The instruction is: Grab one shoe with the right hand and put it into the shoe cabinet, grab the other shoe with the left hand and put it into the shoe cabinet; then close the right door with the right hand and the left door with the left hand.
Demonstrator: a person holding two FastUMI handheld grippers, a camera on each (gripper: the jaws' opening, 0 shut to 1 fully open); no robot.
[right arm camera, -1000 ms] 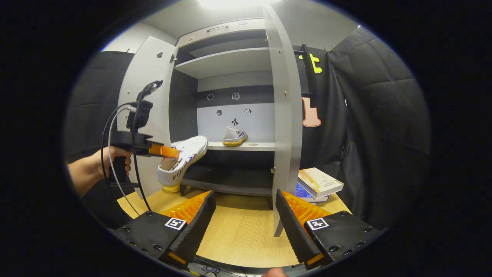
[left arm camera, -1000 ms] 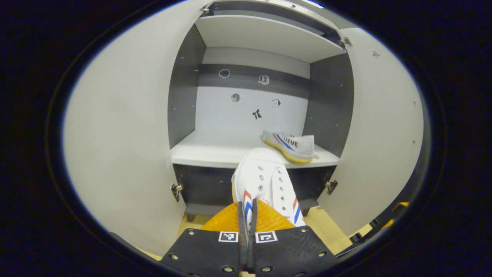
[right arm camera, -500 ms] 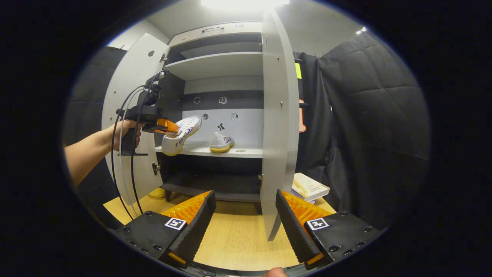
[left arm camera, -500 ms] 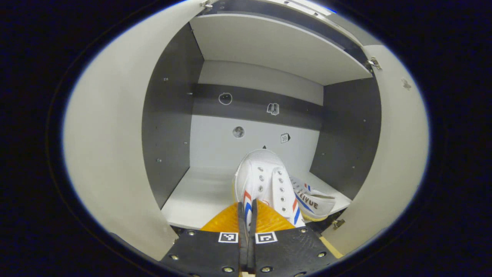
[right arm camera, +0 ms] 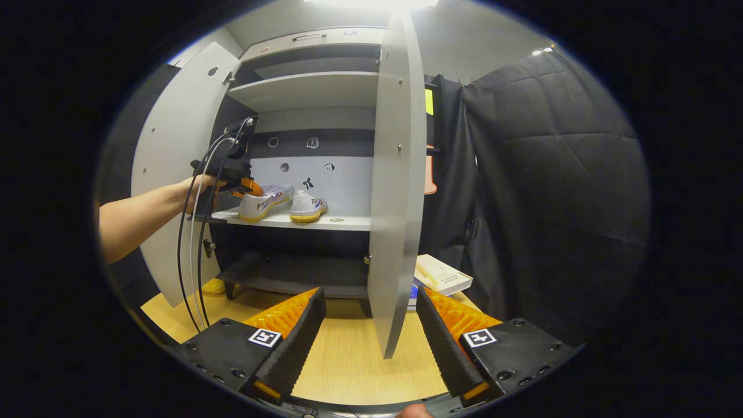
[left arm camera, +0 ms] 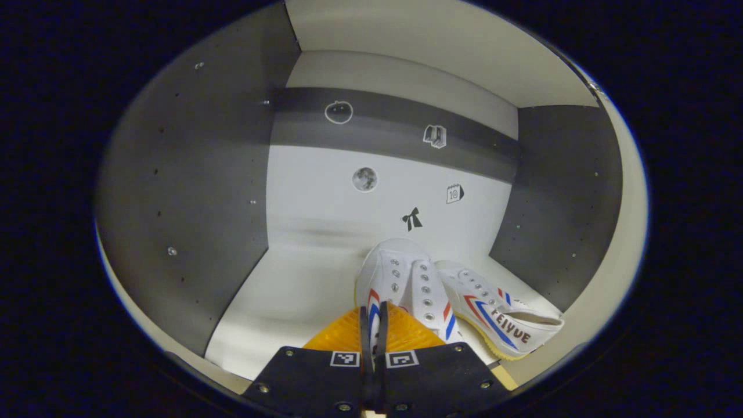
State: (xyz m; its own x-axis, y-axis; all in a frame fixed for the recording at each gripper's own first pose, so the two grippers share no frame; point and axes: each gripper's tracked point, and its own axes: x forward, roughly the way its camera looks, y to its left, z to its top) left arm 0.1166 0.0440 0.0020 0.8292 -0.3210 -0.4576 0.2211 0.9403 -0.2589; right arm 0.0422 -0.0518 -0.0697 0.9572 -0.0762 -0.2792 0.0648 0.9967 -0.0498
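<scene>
Your left gripper [left arm camera: 372, 325] has its fingers clamped on the heel of a white canvas shoe with red and blue stripes [left arm camera: 403, 281], low centre of the left gripper view, over the grey cabinet's white shelf [left arm camera: 290, 290]. The matching second shoe [left arm camera: 499, 316] lies just beside it, lower right. Your right gripper [right arm camera: 370, 325] holds its fingers wide apart over the wooden worktop [right arm camera: 348, 360].
</scene>
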